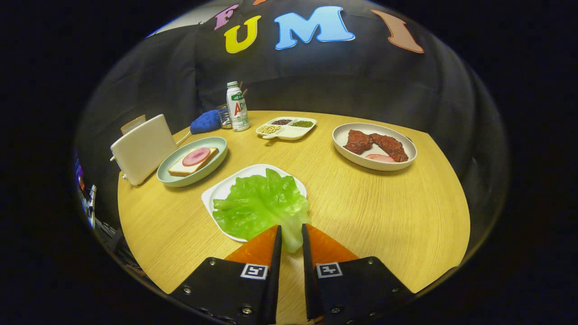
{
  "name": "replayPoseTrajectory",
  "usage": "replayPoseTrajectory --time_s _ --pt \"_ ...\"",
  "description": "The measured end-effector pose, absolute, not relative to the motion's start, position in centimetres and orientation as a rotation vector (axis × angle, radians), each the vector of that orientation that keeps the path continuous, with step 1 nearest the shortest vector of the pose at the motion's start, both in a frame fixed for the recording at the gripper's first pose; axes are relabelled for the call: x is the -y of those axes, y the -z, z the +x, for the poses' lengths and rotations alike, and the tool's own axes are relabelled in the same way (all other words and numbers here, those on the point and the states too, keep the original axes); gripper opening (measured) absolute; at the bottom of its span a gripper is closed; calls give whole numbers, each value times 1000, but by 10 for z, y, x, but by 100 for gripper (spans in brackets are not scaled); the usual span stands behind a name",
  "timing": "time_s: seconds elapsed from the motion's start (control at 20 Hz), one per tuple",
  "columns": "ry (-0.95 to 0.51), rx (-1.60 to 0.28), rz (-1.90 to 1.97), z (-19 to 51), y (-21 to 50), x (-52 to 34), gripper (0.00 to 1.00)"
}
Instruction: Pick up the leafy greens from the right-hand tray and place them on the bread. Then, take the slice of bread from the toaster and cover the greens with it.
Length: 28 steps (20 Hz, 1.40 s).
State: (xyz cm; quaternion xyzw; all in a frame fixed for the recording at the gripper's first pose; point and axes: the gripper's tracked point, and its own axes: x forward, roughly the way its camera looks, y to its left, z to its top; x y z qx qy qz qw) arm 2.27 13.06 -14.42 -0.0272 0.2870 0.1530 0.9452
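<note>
The gripper (291, 232) reaches level over the bench's (384, 212) near edge, fingers clenched on the near tip of the leafy greens (259, 205) on their white tray (216, 192). Beyond left, bread (192, 161) with ham lies plated beside the toaster (142, 149).

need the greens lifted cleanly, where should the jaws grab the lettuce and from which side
Grip the near edge of the lettuce, coming in low from the gripper's own side. That edge hangs past the rim of its white tray and already lies in the narrow gap between the jaws, which look nearly closed on it. The leaf is thin and ruffled, so a pinch on that free flap should hold better than pressing down on the middle.
</note>
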Motion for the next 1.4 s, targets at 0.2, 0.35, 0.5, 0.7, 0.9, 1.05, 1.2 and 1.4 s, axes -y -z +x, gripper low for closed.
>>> replayPoseTrajectory --time_s 0.2,0.35,0.5,0.7,0.9,1.05,1.2,1.4 --pt "-322 -600 -22 19 144 -137 1" --pt "-334 -547 -16 18 123 -146 1" --pt "-356 -505 -17 17 104 -161 1" --pt "-385 -457 -51 13 81 -186 1" --pt "-416 -414 -78 11 62 -211 1" --pt "-446 -388 -91 13 51 -232 1" --pt "-477 -367 -104 18 41 -254 1" --pt "-517 -349 -111 27 36 -282 1"
